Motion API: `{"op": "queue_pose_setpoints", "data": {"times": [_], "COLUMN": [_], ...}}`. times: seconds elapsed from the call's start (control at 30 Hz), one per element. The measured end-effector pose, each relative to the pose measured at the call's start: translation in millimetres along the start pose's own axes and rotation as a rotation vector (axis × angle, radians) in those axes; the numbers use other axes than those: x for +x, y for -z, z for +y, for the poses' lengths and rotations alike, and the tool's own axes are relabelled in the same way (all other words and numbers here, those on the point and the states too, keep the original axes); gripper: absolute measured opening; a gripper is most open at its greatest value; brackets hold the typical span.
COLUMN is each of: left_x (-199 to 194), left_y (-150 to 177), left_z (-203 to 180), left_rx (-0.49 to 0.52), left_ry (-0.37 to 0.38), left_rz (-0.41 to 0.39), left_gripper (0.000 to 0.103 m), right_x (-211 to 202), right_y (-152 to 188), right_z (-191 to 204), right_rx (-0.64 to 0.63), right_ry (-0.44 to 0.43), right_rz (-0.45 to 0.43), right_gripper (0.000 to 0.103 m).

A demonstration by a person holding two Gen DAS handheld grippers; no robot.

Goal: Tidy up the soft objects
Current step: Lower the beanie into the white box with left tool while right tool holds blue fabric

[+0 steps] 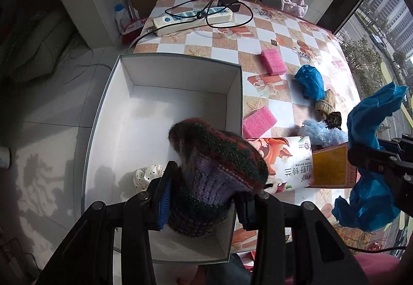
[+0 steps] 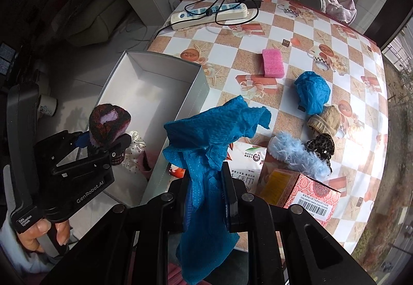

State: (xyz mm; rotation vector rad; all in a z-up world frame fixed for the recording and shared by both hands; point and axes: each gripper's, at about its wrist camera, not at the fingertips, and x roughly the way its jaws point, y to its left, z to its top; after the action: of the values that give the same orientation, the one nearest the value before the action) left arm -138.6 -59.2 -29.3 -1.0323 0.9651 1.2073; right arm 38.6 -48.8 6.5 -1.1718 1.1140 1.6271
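Two loads in play, seen first from the left wrist. Left gripper (image 1: 204, 181) clamped on the knitted hat (image 1: 216, 168), fingers (image 1: 165, 181) squeezing its ribbed cuff, crown bulging up toward twelve o'clock. Hanging directly over the near half of the white box (image 1: 167, 109), whose long axis runs from six to twelve o'clock. Already in the box at about nine o'clock from the fingers: a spotted cream scrunchie (image 1: 148, 176). Judged ready for release straight down, no sideways travel needed. At three o'clock, the right gripper (image 1: 382, 155) with the blue cloth (image 1: 371, 145), outside the box wall and above the counter (image 1: 271, 34).

Two grippers again in the right wrist view. Right gripper (image 2: 206, 197) pinched fully closed on the blue cloth (image 2: 214, 135), fabric flopping upward past the fingers and trailing down below them. Box (image 2: 155, 93) lying toward ten o'clock from these fingers, near wall just beside the cloth's left edge; likely a short shift toward nine or ten o'clock before letting go. Left gripper (image 2: 103, 145) with the hat (image 2: 108, 124) at nine o'clock, nearer the box interior, a hand (image 2: 44, 233) on its handle. Left on the counter from one to three o'clock: pink sponge (image 2: 273, 62), second blue bundle (image 2: 312, 91), fluffy pale-blue scrunchie (image 2: 296, 155).
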Motion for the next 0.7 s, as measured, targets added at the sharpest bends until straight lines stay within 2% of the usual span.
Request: {"op": "queue_pose_setpoints", "data": {"times": [0.7], "left_x": [9], "left_y": [4], "left_z": [26], "left_rx": [-0.068], "left_ry": [-0.009], "left_rz": [0.024], "left_gripper": [0.044], "right_x": [16], "right_y": [-12], "right_z": [21], "right_rx": [-0.061], "right_ry": [0.003], "right_rz": [0.040], "right_gripper": [0.019]}}
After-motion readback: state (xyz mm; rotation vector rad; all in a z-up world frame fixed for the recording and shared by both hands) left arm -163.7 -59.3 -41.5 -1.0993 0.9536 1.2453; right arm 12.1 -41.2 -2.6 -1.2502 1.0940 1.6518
